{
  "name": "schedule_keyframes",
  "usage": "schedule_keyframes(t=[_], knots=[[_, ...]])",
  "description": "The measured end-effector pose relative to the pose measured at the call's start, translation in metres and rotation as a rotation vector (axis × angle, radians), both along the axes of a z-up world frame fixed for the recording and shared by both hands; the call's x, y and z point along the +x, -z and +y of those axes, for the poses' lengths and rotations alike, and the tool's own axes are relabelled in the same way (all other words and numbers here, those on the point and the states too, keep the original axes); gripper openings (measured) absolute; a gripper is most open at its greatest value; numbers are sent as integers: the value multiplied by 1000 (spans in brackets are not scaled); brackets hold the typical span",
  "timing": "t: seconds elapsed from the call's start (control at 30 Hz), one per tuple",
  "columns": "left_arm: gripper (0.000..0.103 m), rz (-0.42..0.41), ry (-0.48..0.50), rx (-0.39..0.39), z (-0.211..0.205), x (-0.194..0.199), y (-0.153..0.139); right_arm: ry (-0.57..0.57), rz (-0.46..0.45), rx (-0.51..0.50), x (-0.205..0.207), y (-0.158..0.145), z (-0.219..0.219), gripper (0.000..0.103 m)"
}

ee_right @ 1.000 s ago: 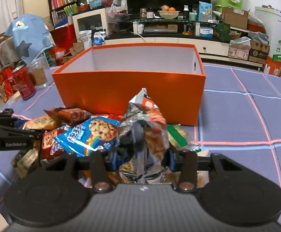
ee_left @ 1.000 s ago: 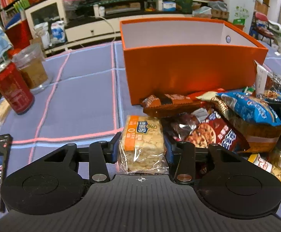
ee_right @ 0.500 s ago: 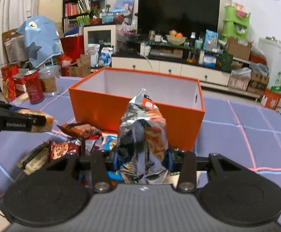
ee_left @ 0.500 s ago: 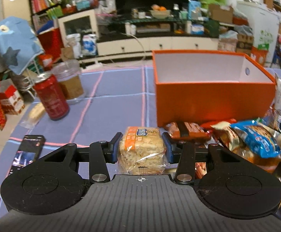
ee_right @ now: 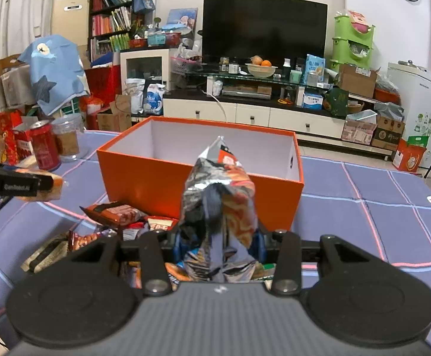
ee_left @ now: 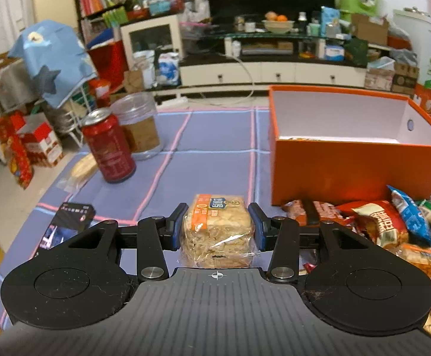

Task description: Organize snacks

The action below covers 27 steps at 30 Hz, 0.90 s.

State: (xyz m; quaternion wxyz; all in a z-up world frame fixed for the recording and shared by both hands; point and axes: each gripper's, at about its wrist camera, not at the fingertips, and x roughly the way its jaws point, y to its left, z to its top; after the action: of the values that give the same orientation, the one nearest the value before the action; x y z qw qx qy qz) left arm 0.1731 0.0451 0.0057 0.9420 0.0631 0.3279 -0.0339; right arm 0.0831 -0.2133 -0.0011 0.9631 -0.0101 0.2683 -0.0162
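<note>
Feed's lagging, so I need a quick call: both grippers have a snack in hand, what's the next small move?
Probably carry the right gripper forward over the orange box and release there: it is shut on the crinkled foil bag, and the box stands open directly ahead, apparently nearly empty.

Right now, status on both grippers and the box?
Left gripper shut on clear-wrapped rice cracker block. Right gripper shut on crinkled foil snack bag. Open orange cardboard box ahead, unobstructed.

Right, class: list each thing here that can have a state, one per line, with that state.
Left gripper: shut on the rice cracker pack, held off the table.
Right gripper: shut on the crinkled foil snack bag, bag upright.
Orange box: lidless.
Red can: upright.
Clear jar: upright, partly filled.
</note>
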Motion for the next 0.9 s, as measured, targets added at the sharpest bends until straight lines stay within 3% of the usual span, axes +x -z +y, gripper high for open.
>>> schedule_keyframes(t=[0.9], knots=[[0,23,-16,-28,4,3,2,7,11,20,0,-2,-1,44]])
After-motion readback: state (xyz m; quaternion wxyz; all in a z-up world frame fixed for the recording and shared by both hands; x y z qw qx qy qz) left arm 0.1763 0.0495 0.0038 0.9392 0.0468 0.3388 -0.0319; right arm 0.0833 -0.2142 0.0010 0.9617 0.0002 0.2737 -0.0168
